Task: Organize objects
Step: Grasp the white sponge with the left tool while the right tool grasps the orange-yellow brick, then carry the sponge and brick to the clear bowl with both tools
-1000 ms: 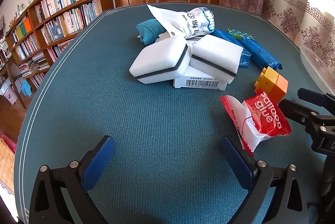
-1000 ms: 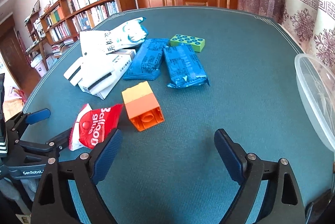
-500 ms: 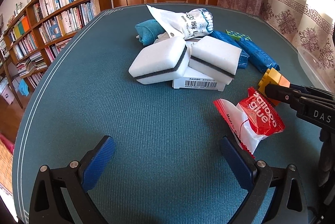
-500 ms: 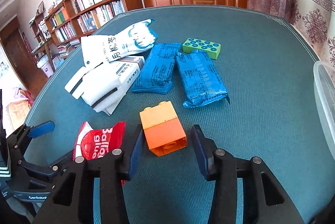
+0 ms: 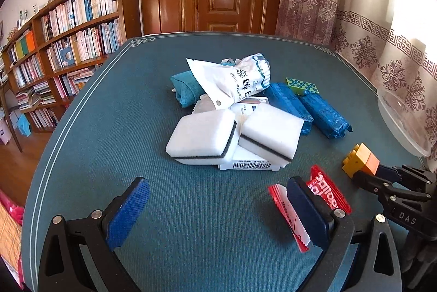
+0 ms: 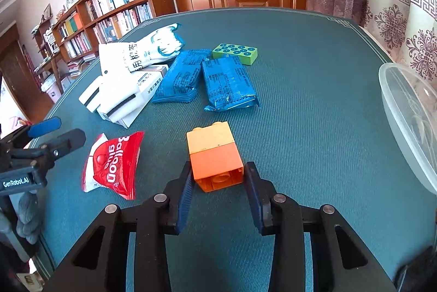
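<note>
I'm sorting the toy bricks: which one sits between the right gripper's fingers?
The orange-and-yellow brick, lying on its side in the right gripper. The flat green brick lies far off, behind the blue packets.

The right gripper (image 6: pixel 218 180) has just been closing, and its blue pads now press both sides of the orange block (image 6: pixel 214 155) on the green table (image 6: pixel 314 128). A red balloon-glue packet (image 6: pixel 114 163) lies left; 2 blue packets (image 6: pixel 226 84) lie beyond, a clear tub (image 6: pixel 409 111) right.
</note>
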A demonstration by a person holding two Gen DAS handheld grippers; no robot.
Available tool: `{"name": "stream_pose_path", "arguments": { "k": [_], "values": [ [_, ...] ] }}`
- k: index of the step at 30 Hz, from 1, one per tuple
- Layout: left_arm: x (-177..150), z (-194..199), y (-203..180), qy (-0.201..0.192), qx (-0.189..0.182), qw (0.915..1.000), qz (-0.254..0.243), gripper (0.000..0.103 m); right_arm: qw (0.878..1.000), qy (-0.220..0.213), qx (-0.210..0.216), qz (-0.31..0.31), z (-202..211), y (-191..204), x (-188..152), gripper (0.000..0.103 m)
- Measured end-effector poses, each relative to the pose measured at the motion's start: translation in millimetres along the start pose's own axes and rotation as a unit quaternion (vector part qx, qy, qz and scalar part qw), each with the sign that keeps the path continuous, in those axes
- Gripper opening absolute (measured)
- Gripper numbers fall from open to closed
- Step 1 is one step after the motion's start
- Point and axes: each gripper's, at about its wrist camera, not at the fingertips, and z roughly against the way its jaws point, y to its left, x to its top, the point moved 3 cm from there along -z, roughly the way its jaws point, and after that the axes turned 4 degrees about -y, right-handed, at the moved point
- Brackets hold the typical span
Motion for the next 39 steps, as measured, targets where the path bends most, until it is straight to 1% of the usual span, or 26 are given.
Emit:
{"name": "stream_pose_path", "arguments": {
  "k": [3,5,8,11,14,16,17,19,21,22,23,28,34,39],
  "values": [
    [6.7,-11.2,7.4,0.006,0.003,0.9999,0.011,0.102,1.0,-0.003,0.006,-0.006,0.7,-2.6,-1.3,0.038],
    [9.8,-18.6,14.7,0.014,-0.005,0.9995,0.027,0.102,1.0,-0.003,0.01,-0.009,0.6,-3.7,-0.9,0.038],
    [13.8,-23.0,23.7,0.013,-0.016,0.9987,0.047,0.102,1.0,-0.004,0.015,-0.013,0.7,-4.4,-1.1,0.039],
    [19.5,-28.8,27.9,0.01,-0.032,0.998,0.054,0.102,1.0,-0.005,0.017,-0.015,0.6,-4.8,-1.1,0.039],
    [21.9,-38.5,31.1,0.013,-0.039,0.9975,0.057,0.1,1.0,-0.005,0.015,-0.013,0.8,-4.9,-0.9,0.039],
    [22.8,-45.4,35.4,0.023,-0.049,0.9962,0.069,0.092,1.0,-0.004,0.015,-0.014,0.6,-5.4,-0.8,0.039],
    [22.4,-48.6,37.8,0.029,-0.055,0.9949,0.079,0.091,1.0,-0.004,0.015,-0.014,0.3,-5.4,-0.6,0.039],
    [20.2,-52.6,42.0,0.04,-0.065,0.9925,0.096,0.08,1.0,-0.004,0.014,-0.013,0.3,-5.4,-0.5,0.039],
    [20.1,-51.1,44.4,0.038,-0.066,0.9919,0.102,0.075,1.0,-0.004,0.013,-0.011,0.0,-5.4,-0.8,0.039],
    [20.7,-49.8,44.3,0.037,-0.071,0.9915,0.103,0.068,1.0,-0.004,0.012,-0.011,-0.3,-5.4,-0.7,0.039],
    [20.7,-48.6,44.0,0.037,-0.075,0.9913,0.102,0.064,1.0,-0.003,0.011,-0.01,-0.5,-4.8,-1.4,0.039],
    [16.6,-39.8,39.3,0.029,-0.057,0.9946,0.082,0.063,1.0,-0.004,0.011,-0.009,-0.5,-4.4,-1.7,0.039],
    [13.0,-14.9,36.6,-0.001,-0.021,0.9984,0.053,0.063,1.0,-0.003,0.012,-0.009,-0.5,-4.3,-1.5,0.04],
    [11.3,-1.7,30.5,-0.01,-0.017,0.999,0.039,0.063,1.0,-0.003,0.016,-0.007,-1.2,-1.5,-0.3,0.045]
  ]
}}
